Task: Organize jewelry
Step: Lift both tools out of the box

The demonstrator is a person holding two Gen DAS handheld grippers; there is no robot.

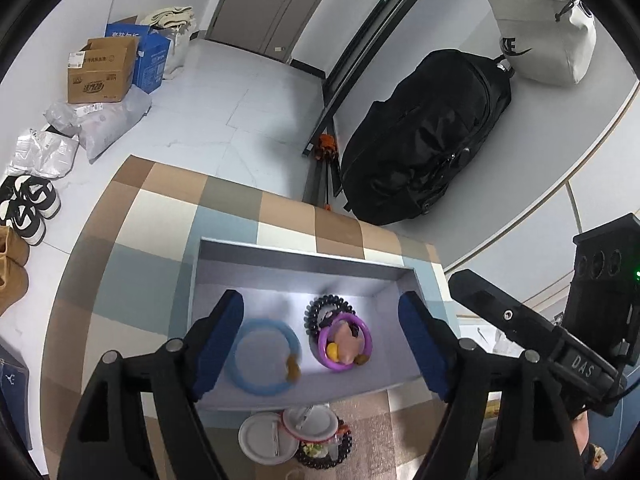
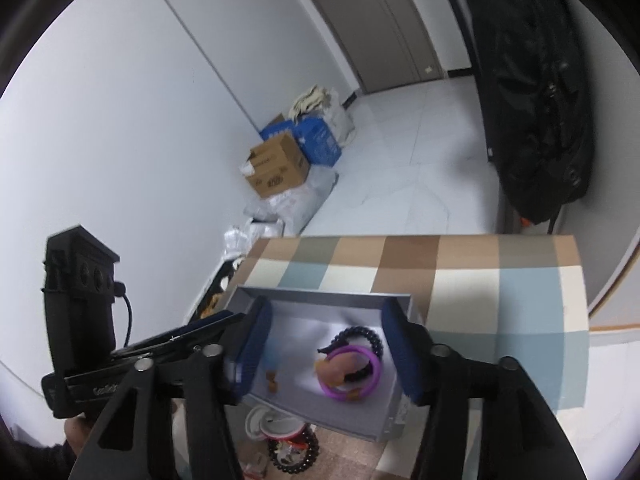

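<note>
Inside the grey tray [image 1: 296, 258], a blue bangle [image 1: 266, 356] is seen nr the left wall, a purple bangle [image 1: 345, 344] beside it (black bead bracelet [image 1: 326, 308] touching). Left gripper [image 1: 322, 340] and right gripper [image 2: 326, 350] are held wide apart w/ nothing gripped.

The left gripper [image 1: 322, 344] hangs wide open over a grey tray [image 1: 300, 258] holding a blue ring [image 1: 240, 376], purple ring [image 1: 325, 354] and black bracelet [image 1: 310, 314].

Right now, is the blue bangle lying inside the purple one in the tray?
No. The blue bangle lies flat by itself on the tray floor, left of the purple bangle, with a gap between them.
</note>
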